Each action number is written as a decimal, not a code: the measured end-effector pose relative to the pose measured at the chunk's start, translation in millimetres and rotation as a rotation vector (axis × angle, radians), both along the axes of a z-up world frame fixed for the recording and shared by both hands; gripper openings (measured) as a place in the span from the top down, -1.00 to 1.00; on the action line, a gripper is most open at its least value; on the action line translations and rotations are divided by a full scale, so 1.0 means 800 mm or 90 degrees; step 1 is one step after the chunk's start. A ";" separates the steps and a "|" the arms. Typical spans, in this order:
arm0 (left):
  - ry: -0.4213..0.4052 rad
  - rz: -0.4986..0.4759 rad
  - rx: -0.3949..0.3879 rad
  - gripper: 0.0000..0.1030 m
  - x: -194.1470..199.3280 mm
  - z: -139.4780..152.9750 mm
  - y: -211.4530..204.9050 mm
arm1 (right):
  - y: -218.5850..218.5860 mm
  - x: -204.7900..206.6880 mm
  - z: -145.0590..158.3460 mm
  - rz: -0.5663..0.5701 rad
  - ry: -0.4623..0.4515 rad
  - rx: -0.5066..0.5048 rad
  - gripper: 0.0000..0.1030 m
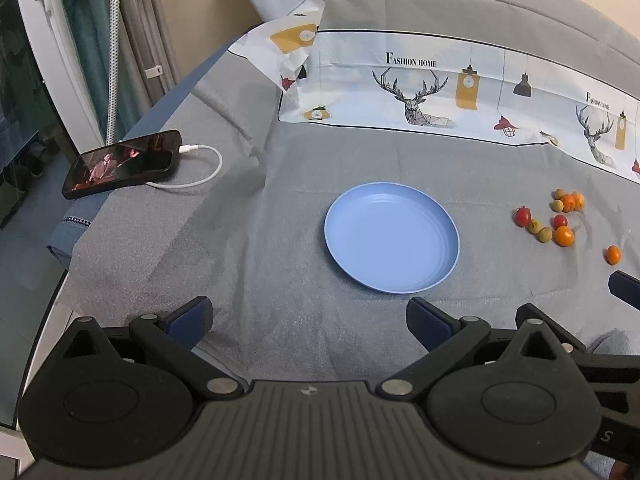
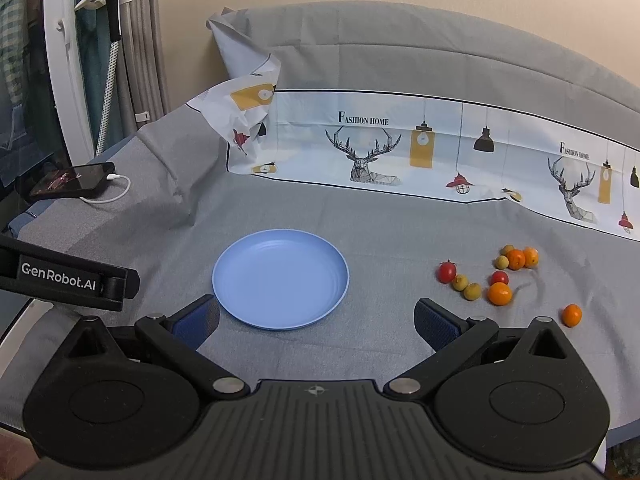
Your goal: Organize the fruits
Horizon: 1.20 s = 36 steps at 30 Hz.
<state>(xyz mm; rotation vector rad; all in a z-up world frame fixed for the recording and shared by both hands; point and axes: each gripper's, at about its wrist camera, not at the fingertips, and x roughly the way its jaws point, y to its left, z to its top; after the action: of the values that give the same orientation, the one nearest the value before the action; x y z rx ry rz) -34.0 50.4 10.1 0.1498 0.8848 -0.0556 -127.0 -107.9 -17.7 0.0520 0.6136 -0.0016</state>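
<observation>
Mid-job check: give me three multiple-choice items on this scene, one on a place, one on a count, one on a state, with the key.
1. Where does the fruit lie relative to the plate?
A. On it
B. To its right, on the cloth
C. To its left, by the phone

2. How many red fruits are there?
A. Two
B. Five
C. None

3. How do the right tongs stand?
A. Shut on an orange fruit
B. Shut on the plate's rim
C. Open, holding nothing

Key:
1 B: the pieces lie on the grey cloth right of the plate, which is bare.
2 A: one red fruit sits at the cluster's left edge, another in its middle.
3 C: the blue pads stand wide apart with only cloth between them.
</observation>
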 end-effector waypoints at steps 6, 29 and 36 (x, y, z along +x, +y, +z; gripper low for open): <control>0.003 0.001 0.000 -0.99 -0.001 0.000 -0.001 | 0.000 0.000 -0.001 0.000 0.000 0.001 -0.99; 0.020 0.002 0.024 -0.99 0.003 -0.003 -0.010 | -0.009 0.004 -0.010 0.008 0.015 0.011 -0.99; 0.024 -0.012 0.025 -0.99 0.009 0.000 -0.027 | -0.027 0.007 -0.021 -0.004 0.010 0.053 -0.99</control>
<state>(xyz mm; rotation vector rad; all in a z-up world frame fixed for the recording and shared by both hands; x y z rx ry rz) -27.0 28.5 9.8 0.1944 0.9220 -0.0593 -121.7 -129.3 -34.2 0.1345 0.6295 0.0180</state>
